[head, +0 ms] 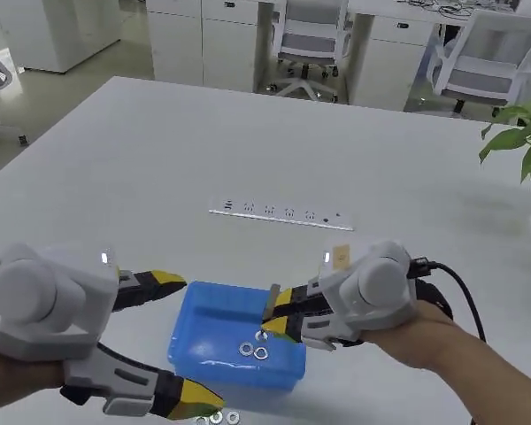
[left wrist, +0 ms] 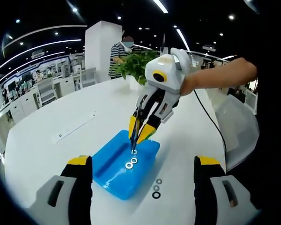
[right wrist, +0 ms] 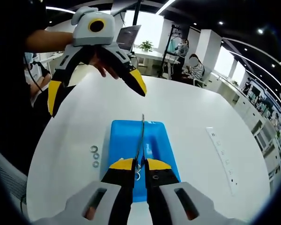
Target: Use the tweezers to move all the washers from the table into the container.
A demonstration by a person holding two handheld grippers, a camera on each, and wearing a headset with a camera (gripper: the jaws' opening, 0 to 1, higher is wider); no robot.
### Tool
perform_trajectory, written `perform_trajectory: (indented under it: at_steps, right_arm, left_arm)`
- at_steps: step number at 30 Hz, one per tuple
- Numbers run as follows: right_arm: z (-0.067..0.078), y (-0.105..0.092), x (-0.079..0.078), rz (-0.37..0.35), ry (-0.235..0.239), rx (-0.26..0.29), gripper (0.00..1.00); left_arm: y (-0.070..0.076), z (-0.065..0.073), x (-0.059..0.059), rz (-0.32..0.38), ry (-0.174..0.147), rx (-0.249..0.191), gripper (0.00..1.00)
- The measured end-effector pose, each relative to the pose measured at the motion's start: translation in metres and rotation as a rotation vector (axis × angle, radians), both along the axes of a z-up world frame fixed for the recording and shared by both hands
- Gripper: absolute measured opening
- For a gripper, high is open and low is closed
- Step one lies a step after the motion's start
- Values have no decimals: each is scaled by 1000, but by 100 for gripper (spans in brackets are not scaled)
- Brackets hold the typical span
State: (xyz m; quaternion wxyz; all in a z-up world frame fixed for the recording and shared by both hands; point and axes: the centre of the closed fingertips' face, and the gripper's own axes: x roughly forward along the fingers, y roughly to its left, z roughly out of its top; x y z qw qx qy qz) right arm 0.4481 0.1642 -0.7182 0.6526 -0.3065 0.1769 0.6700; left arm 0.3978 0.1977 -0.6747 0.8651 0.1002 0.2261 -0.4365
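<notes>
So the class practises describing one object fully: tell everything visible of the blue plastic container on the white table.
The shallow rectangular blue plastic container looks glossy and slightly translucent, with rounded corners and a raised rim. It lies flat, open side up, on the white table. Two small metal washers lie inside. The thin metal tweezers, held in the right gripper, point down into it; contact cannot be told.

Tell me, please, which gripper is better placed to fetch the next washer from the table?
Right. The right gripper is shut on the tweezers, their tips over the blue container, and three washers lie on the table just beside it. The left gripper is open and holds nothing.
</notes>
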Motion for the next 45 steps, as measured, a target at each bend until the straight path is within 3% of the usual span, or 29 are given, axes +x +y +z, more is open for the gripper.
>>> perform_trajectory:
  at_steps: [11,19,22,25,27,29,35,45]
  right_arm:
    - [-15,5,9,-28,13,-5,9]
    - [-31,6,9,-28,23,-27,9]
    - [-35,6,9,-26,31,-31,9]
    - [-38,6,8,-16,31,-41,9]
    - [-40,6,7,-9,30,-48,9]
    - [-40,6,6,-6,34,-48,9]
    - [-44,6,4,5,36,-55,9]
    - [-45,6,2,16,34,-57,9]
  left_arm:
    - [-11,-2,9,-27,6,1,94]
    - [-17,-3,18,-43,4,3,86]
    - [-19,-4,23,-51,-4,9,79]
    - [-21,-2,28,-71,-34,20,66]
    - [-23,-3,31,-75,-29,25,57]
    - [-22,-6,37,-75,-52,59,49]
    - [-26,-9,45,-100,-72,81,29]
    - [-38,-16,51,-161,-80,115,22]
